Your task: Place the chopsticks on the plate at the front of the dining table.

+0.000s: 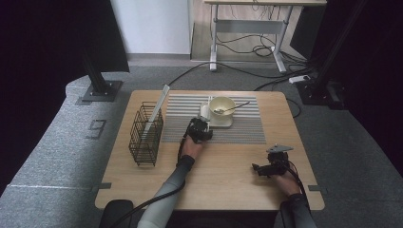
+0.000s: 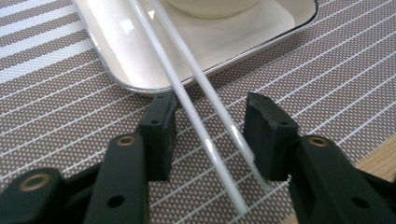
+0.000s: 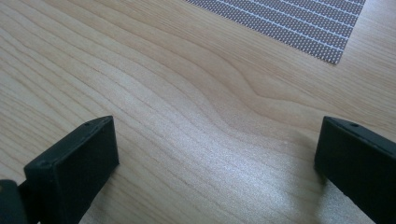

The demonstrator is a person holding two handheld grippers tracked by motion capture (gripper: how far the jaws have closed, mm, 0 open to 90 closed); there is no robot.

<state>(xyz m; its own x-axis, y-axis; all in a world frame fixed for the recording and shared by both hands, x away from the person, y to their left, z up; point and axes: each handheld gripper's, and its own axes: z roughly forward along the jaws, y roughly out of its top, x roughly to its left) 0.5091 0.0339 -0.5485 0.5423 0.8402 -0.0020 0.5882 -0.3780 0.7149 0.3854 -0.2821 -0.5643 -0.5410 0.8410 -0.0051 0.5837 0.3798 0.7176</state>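
White chopsticks (image 2: 205,116) lie between the left gripper's (image 2: 210,140) spread jaws, upper ends cut off; right gripper (image 3: 215,158) gapes — empty.

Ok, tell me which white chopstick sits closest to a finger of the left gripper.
The right-hand chopstick in the left gripper view: its end runs along the finger on that side. The other chopstick lies mid-gap, clear of both.

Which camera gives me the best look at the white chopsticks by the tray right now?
The left gripper view: the two chopsticks run crossed from the tray onto the mat, between the left tongs, whose jaws stand apart. The high view has them as a faint pale sliver beside the bowl. The right gripper view looks at bare wood.
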